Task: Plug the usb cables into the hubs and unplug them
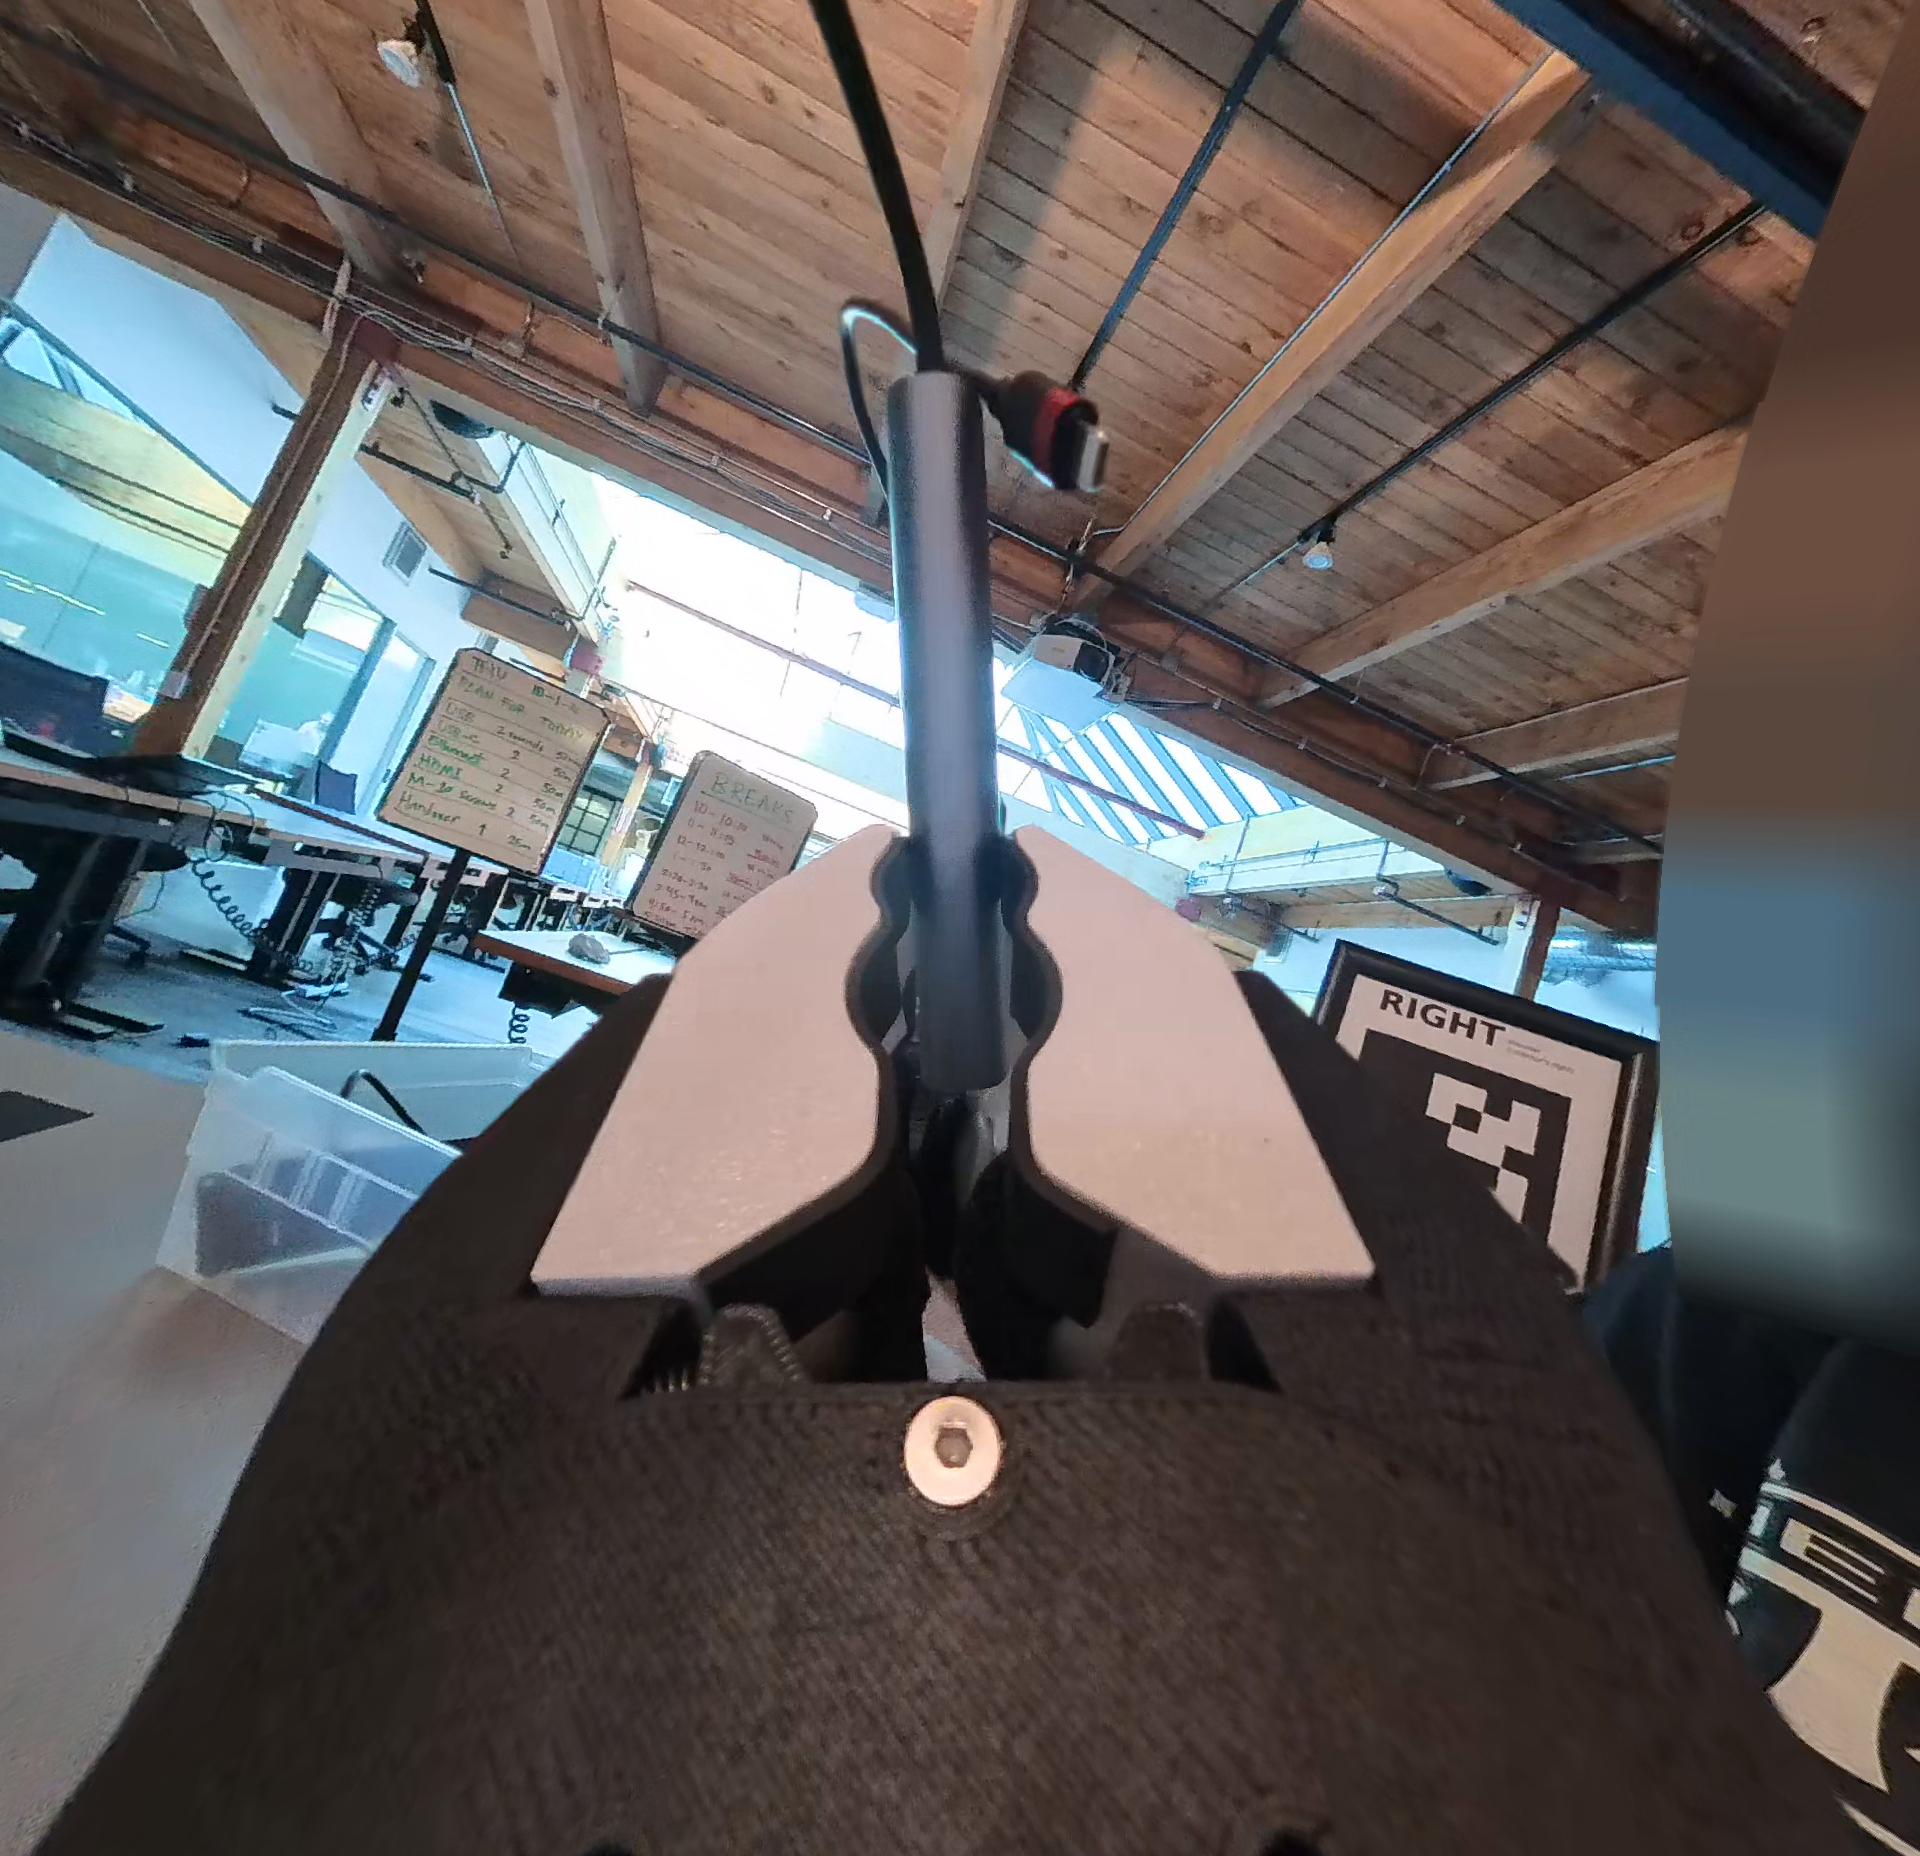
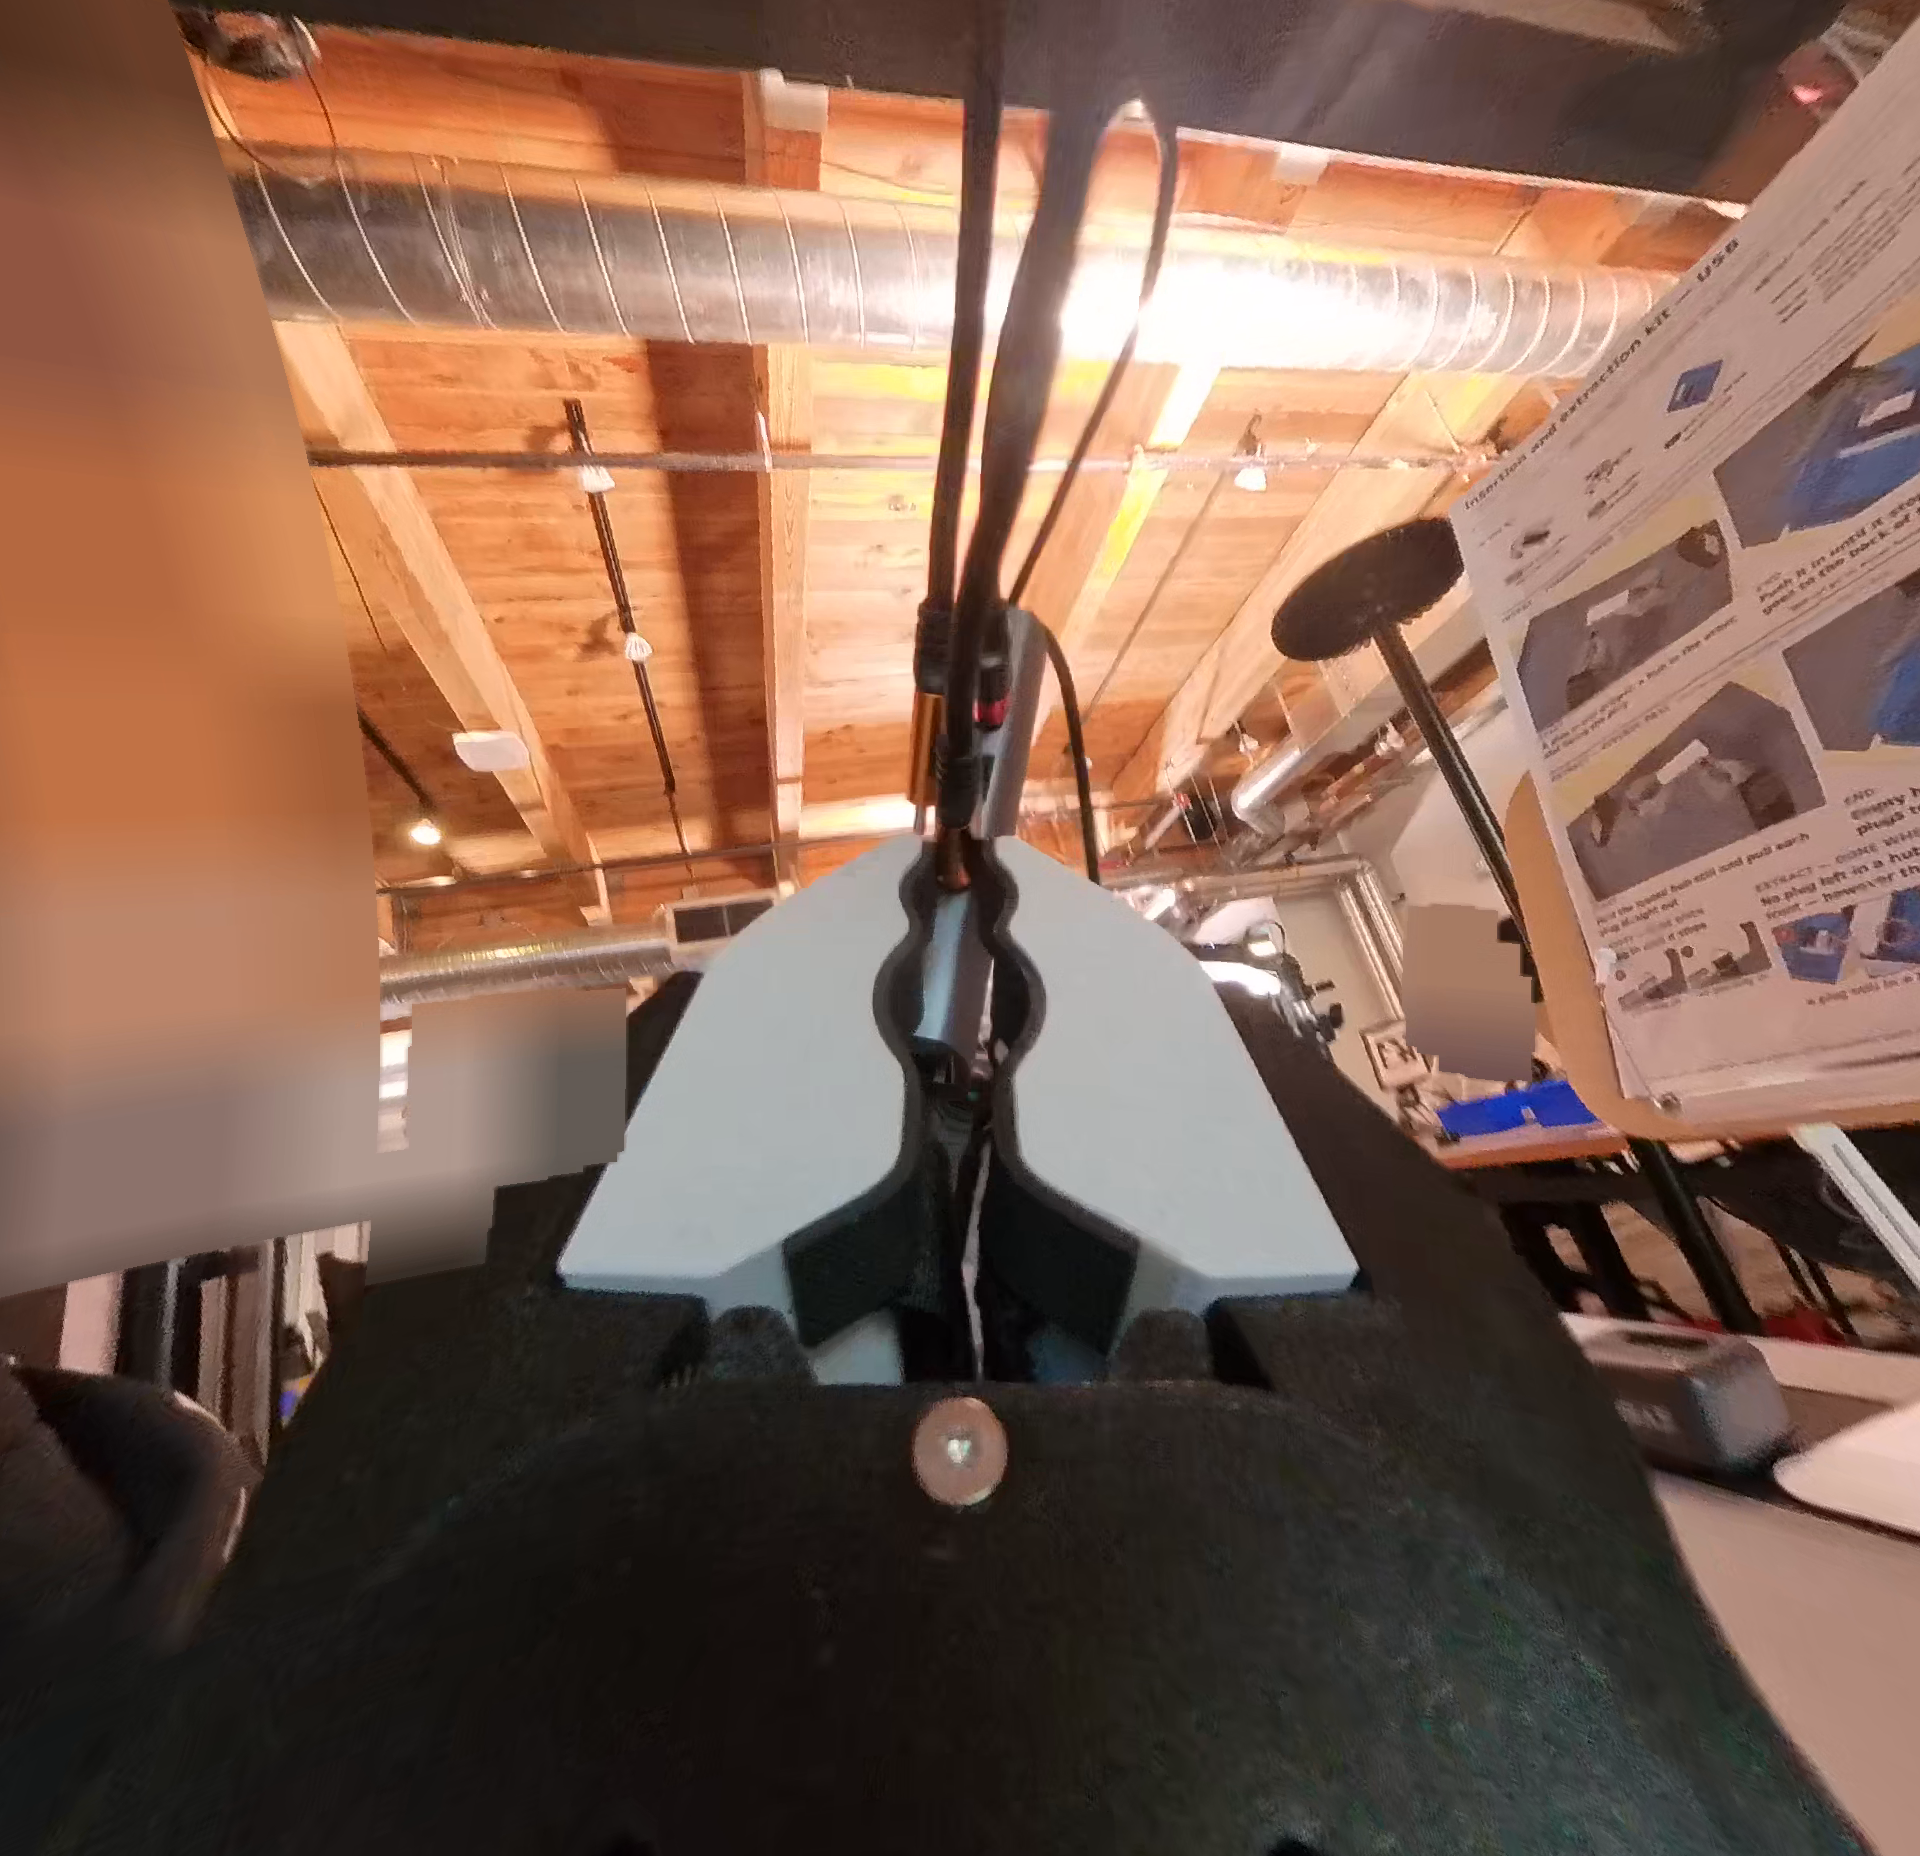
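Observation:
In the left wrist view my left gripper (image 1: 951, 856) points up at the ceiling and is shut on a grey hub (image 1: 940, 663), seen edge-on and upright. A thick black cable (image 1: 873, 144) rises from the hub's top end. A red-ringed USB plug (image 1: 1060, 435) hangs beside that end with its metal tip bare. In the right wrist view my right gripper (image 2: 961, 866) also points up, shut on a silver hub (image 2: 1010, 736). An orange plug (image 2: 921, 757), a red-ringed plug (image 2: 993, 707) and a black plug (image 2: 961, 772) sit along its side. Their black cables (image 2: 966, 352) run up out of view.
Left wrist view: a clear plastic bin (image 1: 312, 1131) at lower left, a framed marker sign (image 1: 1486, 1110) at right, whiteboards (image 1: 499, 757) and desks behind. Right wrist view: an instruction sheet (image 2: 1714, 663), a black round-topped stand (image 2: 1371, 591) and a grey box (image 2: 1683, 1411) on a table at right. My left and right fingertips are right by each other.

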Available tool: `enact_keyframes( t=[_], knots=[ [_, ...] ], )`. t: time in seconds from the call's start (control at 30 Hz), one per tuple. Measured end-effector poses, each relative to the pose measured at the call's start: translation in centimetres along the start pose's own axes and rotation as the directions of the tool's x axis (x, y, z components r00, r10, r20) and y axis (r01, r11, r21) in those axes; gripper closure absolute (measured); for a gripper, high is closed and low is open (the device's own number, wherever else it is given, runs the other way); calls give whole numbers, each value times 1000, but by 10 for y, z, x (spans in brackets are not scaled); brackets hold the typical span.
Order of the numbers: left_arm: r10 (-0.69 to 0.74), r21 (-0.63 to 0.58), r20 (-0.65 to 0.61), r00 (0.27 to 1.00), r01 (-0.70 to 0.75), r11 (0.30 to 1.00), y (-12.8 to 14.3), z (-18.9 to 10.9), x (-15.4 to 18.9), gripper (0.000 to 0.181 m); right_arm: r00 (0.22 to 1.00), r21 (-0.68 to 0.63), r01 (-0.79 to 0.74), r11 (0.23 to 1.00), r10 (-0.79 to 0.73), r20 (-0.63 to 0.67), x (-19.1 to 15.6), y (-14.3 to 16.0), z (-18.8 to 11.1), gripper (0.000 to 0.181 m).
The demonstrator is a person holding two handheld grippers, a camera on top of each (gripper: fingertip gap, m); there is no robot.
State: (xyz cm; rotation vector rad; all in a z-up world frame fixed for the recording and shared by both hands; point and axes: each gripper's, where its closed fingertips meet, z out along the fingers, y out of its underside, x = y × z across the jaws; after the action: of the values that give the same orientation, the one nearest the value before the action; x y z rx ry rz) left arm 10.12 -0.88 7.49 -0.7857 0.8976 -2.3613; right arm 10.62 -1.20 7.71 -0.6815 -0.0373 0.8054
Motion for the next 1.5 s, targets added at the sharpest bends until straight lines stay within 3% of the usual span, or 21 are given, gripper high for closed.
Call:
enact_keyframes(
  t=[0.1, 0.37, 0.5, 0.73, 1.07, 1.4, 1.5],
  knots=[
    [9, -7, 6, 1000, -9, 1000, 3, 1, 0, 165, 998, 118, -58, 991, 57, 15, 0, -18, -6, 170],
    [37, -35, 21, 999, -37, 999, 4, 1, -5, 166, 998, 86, -51, 995, 53, -24, 5, -12, -4, 175],
    [-16, 24, 31, 999, 15, 1000, 3, 2, -6, 165, 998, 102, -30, 994, 34, -45, 6, -11, -6, 175],
    [15, 64, 51, 999, -18, 998, -2, -3, -10, 166, 996, 95, -52, 994, 59, -70, 10, -3, -6, 174],
    [37, 28, 67, 997, -39, 999, 5, -4, -9, 165, 995, 42, -85, 996, 86, -42, 7, 6, -4, 171],
    [17, 67, 28, 999, -19, 998, 3, -5, -5, 165, 997, 20, -67, 998, 68, -48, 5, 6, -3, 174],
    [20, 65, 71, 997, -25, 998, 3, -6, -9, 165, 993, 28, -100, 995, 101, -58, 9, 7, -5, 174]
  ],
)
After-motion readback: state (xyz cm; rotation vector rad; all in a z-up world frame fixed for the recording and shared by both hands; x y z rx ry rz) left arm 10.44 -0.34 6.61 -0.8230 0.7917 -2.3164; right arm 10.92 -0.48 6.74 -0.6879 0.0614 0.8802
